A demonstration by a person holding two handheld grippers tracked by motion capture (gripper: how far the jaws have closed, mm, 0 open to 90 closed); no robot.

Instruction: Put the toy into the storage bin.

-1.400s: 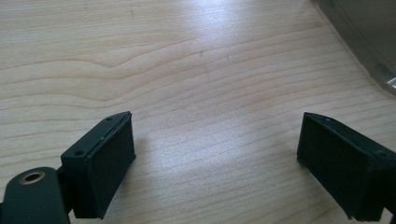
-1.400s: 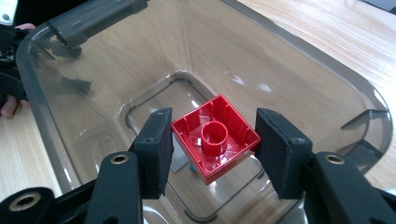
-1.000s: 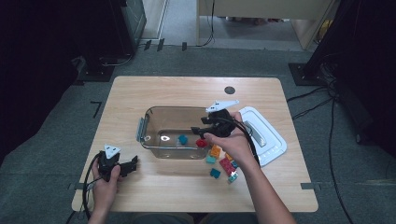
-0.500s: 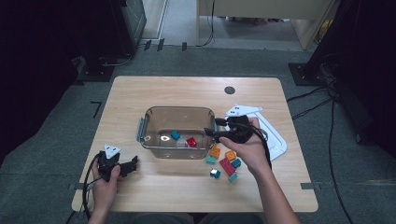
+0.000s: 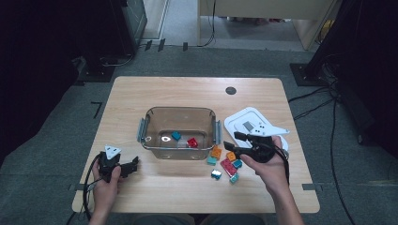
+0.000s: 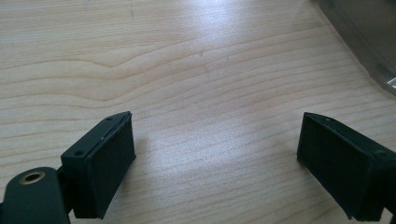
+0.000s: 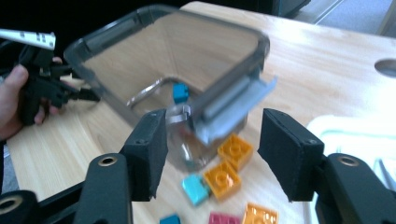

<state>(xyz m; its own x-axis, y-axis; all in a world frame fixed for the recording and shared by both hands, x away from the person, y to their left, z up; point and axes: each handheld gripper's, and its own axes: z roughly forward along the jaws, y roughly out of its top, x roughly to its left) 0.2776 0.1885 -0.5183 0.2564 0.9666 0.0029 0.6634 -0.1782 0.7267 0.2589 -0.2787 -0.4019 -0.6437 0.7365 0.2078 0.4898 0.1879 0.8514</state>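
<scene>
The clear bin (image 5: 180, 132) sits mid-table, and it now holds a red brick (image 5: 192, 142) beside the teal one (image 5: 176, 135); a second ago that red piece was at our right gripper's (image 5: 233, 142) jaws over the bin. So we judge one drop done. That gripper has pulled back to the bin's right end, jaws apart and empty, above the loose bricks (image 5: 225, 161) waiting on the table. Our left gripper (image 5: 132, 165) rests wide open by the near-left corner.
</scene>
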